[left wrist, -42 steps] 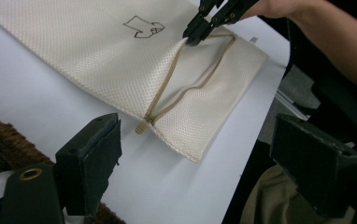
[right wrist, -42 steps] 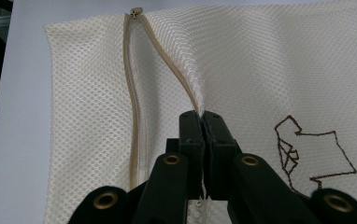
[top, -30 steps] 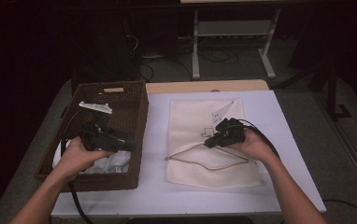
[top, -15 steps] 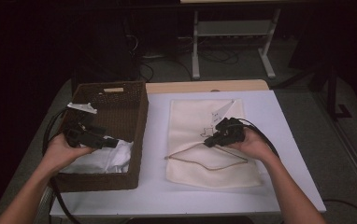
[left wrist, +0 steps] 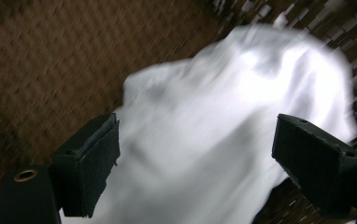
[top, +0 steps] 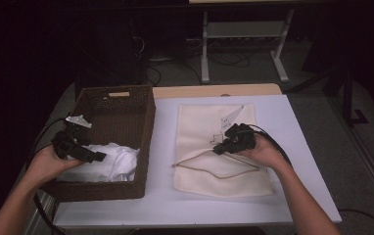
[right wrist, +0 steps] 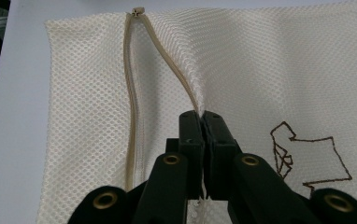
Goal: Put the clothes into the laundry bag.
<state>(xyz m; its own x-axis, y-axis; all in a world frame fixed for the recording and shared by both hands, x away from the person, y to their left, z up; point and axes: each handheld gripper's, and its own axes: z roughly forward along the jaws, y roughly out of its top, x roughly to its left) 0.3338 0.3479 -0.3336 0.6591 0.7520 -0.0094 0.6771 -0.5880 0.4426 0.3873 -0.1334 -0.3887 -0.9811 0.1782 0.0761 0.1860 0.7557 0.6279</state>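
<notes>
Lab-like room: dark floor, trailing cables (top: 224, 56), metal stand (top: 244, 44).

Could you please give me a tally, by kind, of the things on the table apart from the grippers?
Wicker baskets: 1, the brown basket
White cloths: 1, the white garment lying in the basket
Mesh bags: 1, the cream mesh laundry bag, its zip open
Total: 3

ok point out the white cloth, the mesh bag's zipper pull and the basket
white cloth (left wrist: 223, 135), left gripper view, its middle folds
zipper pull (right wrist: 136, 10), right gripper view, its metal end
basket (top: 146, 132), high view, its right wall
</notes>
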